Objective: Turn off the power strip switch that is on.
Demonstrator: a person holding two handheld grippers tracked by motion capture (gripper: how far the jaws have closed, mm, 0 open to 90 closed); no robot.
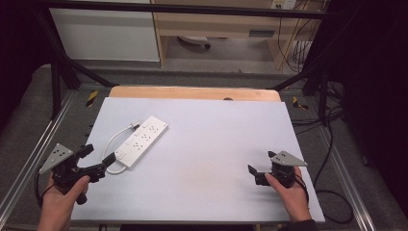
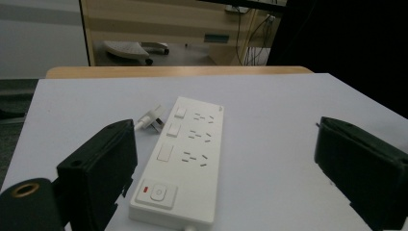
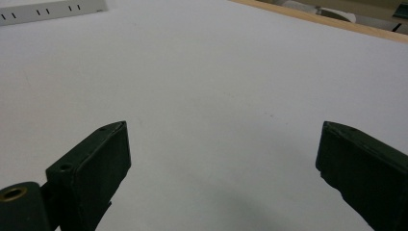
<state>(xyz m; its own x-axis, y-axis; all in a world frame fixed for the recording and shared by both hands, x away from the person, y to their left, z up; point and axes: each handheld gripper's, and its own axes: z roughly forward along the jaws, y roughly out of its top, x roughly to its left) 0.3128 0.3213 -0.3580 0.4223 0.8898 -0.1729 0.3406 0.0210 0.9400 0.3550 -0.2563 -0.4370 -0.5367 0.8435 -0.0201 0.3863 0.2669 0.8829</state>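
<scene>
1. Risk, first item: my left gripper (image 1: 96, 161) sat just beside the near end of the power strip (image 1: 142, 140), jaws spread wide and holding nothing. I judged that closing from that angle could have pushed the strip along the white table surface (image 1: 216, 159) instead of clamping it, because the body was flat, wide and smooth.
2. Risk, second item: the white cable (image 1: 113, 140) looped along the strip's left side, near my left jaw. I judged that a jaw could have snagged the loop and dragged the strip askew.
3. Risk, third item: the power button (image 2: 158, 194) lay at the end nearest my jaws. A clamp across that end could have pressed it.
4. Right gripper (image 1: 260, 174): jaws spread apart, empty, well apart from the strip, above bare surface at the right.
5. Appearance of the strip: white, long, lying diagonally on the left half of the table. The left gripper view showed three rows of socket slots, a rocker switch (image 2: 165, 153) beside each row, and a small red mark beside the power button. Its plug (image 2: 153, 117) lay just beside the far left edge.
</scene>
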